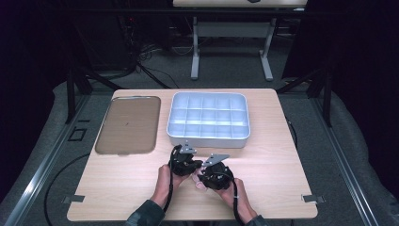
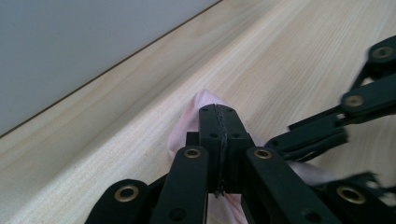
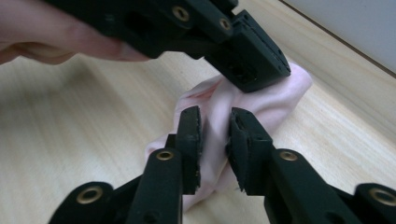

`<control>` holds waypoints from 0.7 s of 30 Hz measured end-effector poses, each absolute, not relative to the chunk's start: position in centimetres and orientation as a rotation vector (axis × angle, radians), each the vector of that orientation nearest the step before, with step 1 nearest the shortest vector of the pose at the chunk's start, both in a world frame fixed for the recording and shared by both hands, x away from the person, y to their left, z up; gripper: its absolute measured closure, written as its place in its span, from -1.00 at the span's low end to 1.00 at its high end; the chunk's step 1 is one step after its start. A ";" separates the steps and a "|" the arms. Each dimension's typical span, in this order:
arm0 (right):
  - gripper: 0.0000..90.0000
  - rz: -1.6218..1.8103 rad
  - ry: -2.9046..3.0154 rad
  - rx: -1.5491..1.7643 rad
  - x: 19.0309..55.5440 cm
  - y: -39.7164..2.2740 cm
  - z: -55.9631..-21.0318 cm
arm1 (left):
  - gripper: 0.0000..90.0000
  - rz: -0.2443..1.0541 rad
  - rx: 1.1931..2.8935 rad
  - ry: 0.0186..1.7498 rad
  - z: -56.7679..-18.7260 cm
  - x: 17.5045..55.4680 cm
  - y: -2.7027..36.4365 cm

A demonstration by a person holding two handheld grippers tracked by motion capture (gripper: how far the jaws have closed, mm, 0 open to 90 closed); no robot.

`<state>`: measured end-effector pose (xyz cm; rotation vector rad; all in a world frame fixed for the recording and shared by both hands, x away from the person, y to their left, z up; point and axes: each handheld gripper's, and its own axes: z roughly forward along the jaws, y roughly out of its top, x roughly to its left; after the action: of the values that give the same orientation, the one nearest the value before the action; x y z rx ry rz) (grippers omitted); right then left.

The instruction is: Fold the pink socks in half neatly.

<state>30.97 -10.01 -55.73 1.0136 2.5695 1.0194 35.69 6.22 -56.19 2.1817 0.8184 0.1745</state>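
Observation:
A small pink cloth (image 3: 285,95) lies bunched on the wooden table (image 1: 117,188) near its front middle. My left gripper (image 2: 218,112) is shut on the cloth (image 2: 187,123), its jaws pinching a thin fold. From the right gripper view, the left gripper (image 3: 254,70) bears down on the cloth's upper part. My right gripper (image 3: 215,119) has its jaws a small way apart, with the cloth running through the gap between them. In the high view both grippers, left (image 1: 184,165) and right (image 1: 214,175), meet tip to tip in the person's hands.
A white tray (image 1: 208,139) divided into several compartments stands just beyond the grippers. Left of it lies a flat brown tray (image 1: 127,125). In the left gripper view the white tray's wall (image 2: 70,46) rises close behind the cloth.

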 end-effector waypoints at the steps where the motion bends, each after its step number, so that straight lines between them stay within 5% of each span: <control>1: 0.59 1.030 2.570 1.018 30.8 -10.2 -55.6 | 1.00 0.183 2.182 0.820 -56.2 35.6 6.2; 14: 0.62 1.023 2.618 0.903 29.4 -9.6 -56.5 | 1.00 0.222 2.159 0.837 -56.5 35.0 6.3; 21: 0.72 1.121 2.685 0.893 29.5 -11.0 -54.1 | 1.00 0.214 2.147 0.851 -56.5 35.0 6.3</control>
<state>29.52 -11.05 -54.06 0.8929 2.6848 1.1212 35.03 6.30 -56.54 2.1468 0.8511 0.2138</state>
